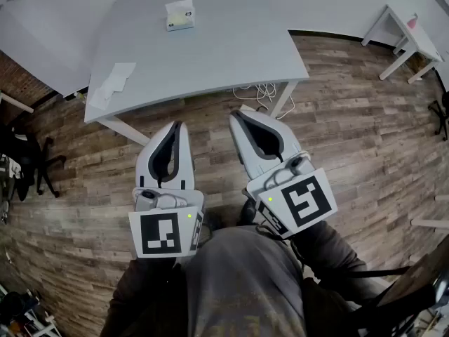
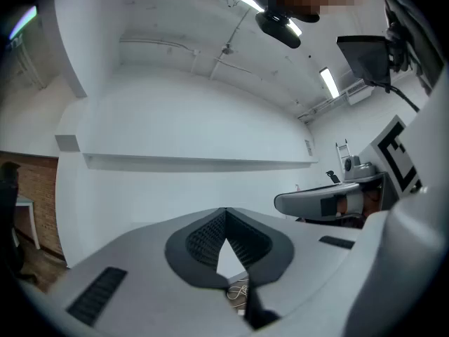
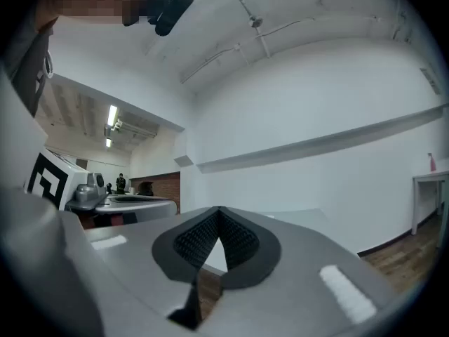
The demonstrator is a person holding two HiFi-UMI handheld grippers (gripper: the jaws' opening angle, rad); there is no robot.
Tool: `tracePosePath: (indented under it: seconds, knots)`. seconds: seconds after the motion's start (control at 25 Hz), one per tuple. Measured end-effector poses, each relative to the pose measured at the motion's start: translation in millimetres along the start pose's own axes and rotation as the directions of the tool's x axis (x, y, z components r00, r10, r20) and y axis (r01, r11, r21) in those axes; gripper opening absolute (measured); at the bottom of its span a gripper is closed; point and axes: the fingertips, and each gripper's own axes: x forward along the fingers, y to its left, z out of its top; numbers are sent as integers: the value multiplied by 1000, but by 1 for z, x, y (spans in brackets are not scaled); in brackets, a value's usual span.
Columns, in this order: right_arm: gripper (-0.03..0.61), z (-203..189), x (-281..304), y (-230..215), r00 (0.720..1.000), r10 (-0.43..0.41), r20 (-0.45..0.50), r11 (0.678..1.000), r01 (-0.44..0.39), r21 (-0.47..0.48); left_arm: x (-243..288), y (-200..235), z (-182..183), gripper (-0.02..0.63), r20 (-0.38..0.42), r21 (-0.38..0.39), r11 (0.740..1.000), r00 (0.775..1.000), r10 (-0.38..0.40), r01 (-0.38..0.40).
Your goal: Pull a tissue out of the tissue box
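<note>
The tissue box [image 1: 180, 15], white with a tissue sticking up from its top, stands toward the far side of the grey table [image 1: 210, 55]. A loose white tissue [image 1: 112, 84] lies near the table's front left corner. Both grippers are held level over the wooden floor, short of the table's near edge and well away from the box. My left gripper [image 1: 177, 123] [image 2: 224, 215] is shut with nothing between its dark pads. My right gripper [image 1: 236, 115] [image 3: 219, 213] is shut and empty too, beside the left one.
White cables [image 1: 263, 90] lie on the floor under the table's front right leg. A small white side table [image 1: 407, 34] stands at the far right, and a dark office chair [image 1: 28, 161] at the left. The person's torso fills the bottom of the head view.
</note>
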Motion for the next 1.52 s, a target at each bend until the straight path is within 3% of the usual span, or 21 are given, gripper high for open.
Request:
tracePosePath:
  seconds: [0.56, 0.88, 1.12, 1.52]
  knots:
    - [2, -12, -1, -37, 999, 39, -4, 997, -38, 68, 29, -18, -15, -2, -30, -6, 999, 999, 39, -40]
    - [2, -13, 33, -56, 996, 83, -23, 996, -82, 44, 53, 11, -19, -2, -39, -15, 994, 993, 112, -112]
    - [2, -24, 116, -66, 995, 93, -41, 995, -92, 23, 104, 75, -35, -2, -32, -39, 991, 992, 125, -126]
    - [2, -35, 302, -115, 996, 62, -64, 998, -61, 23, 253, 189, -71, -2, -67, -69, 997, 998, 10, -14]
